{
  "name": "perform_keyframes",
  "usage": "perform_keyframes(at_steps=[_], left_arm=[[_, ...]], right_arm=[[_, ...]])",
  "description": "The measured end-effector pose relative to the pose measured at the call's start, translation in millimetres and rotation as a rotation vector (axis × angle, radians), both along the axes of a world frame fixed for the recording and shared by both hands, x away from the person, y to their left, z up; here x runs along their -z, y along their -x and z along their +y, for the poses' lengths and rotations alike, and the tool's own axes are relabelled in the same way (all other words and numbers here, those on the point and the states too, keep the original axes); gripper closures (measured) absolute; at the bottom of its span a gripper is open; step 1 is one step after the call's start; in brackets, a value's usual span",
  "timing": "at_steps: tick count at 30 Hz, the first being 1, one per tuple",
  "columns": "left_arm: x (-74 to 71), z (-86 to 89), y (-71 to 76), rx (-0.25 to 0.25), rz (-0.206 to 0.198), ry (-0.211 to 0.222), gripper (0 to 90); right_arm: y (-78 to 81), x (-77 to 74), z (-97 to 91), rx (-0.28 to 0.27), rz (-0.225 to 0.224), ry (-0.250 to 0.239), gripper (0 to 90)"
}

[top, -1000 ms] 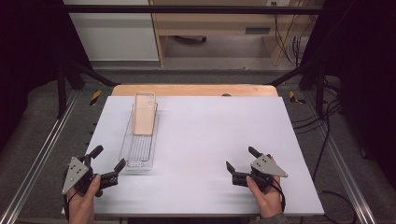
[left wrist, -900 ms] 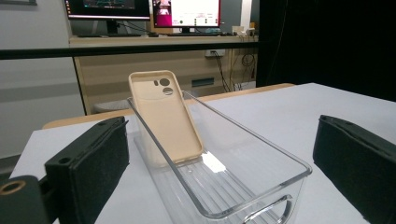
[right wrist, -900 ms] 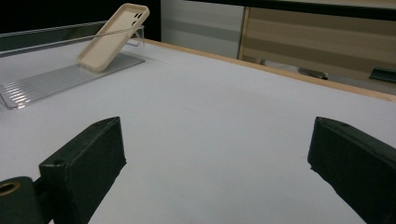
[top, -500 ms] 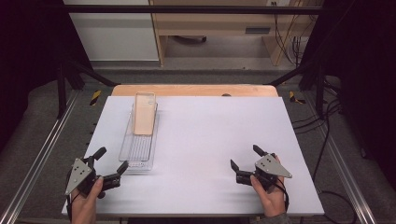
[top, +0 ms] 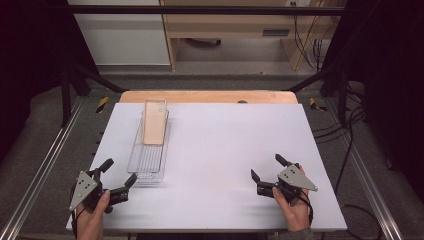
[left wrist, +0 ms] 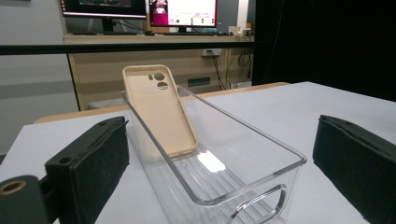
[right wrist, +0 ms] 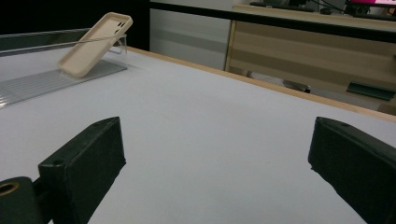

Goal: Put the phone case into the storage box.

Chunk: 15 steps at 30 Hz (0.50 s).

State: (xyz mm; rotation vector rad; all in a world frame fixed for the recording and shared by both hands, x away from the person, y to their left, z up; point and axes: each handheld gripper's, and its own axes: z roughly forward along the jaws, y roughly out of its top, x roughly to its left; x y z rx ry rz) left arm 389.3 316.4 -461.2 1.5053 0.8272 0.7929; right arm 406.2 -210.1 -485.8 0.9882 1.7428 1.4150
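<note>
- Phone case [top: 154,128]: a beige, soft-looking shell with camera cut-outs near its top edge stands tilted inside a clear plastic bin [top: 148,165], its upper end leaning on the bin's far wall and its lower end on the ribbed floor.
- The bin, long and narrow with a cut-out handle at its near end, lies on the left half of the white table [top: 225,150], its length running away from the person.
- In the left gripper view the phone case [left wrist: 161,114] shows its hollow inner face, propped up at the far end of the bin [left wrist: 243,184], with the bin's near end lying between the two black jaws.
- Left gripper [top: 118,172]: held in the person's left hand [top: 92,220] at the table's near left corner, jaws spread wide and holding nothing, their tips just beside the bin's near end.
- Right gripper [top: 268,168]: held in the right hand [top: 295,212] at the near right of the table, well apart from the bin, jaws likewise spread wide and holding nothing.
- In the right gripper view the phone case [right wrist: 95,44] leans in the bin far off at upper left, with bare white tabletop between the jaws.
- Beyond the table stand a pale wooden desk [top: 240,30] and, in the left gripper view, lit monitors [left wrist: 184,11].
</note>
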Motion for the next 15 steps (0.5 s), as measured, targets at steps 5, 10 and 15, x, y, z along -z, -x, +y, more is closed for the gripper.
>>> perform_keyframes(at_steps=[5, 10, 15], left_arm=[[0.3, 2.8, 0.5, -0.009, -0.005, 0.012, 3.3], [0.8, 5.1, 1.0, -0.017, -0.006, 0.026, 3.3], [1.9, 7.3, 1.7, -0.022, -0.002, 0.043, 3.3]], right_arm=[[-0.2, -0.1, -7.9, 0.013, -0.011, -0.004, 3.4], [-0.7, 1.4, -17.8, 0.028, -0.022, 0.0, 3.4], [-3.4, 6.9, -23.6, 0.036, -0.007, 0.015, 3.4]])
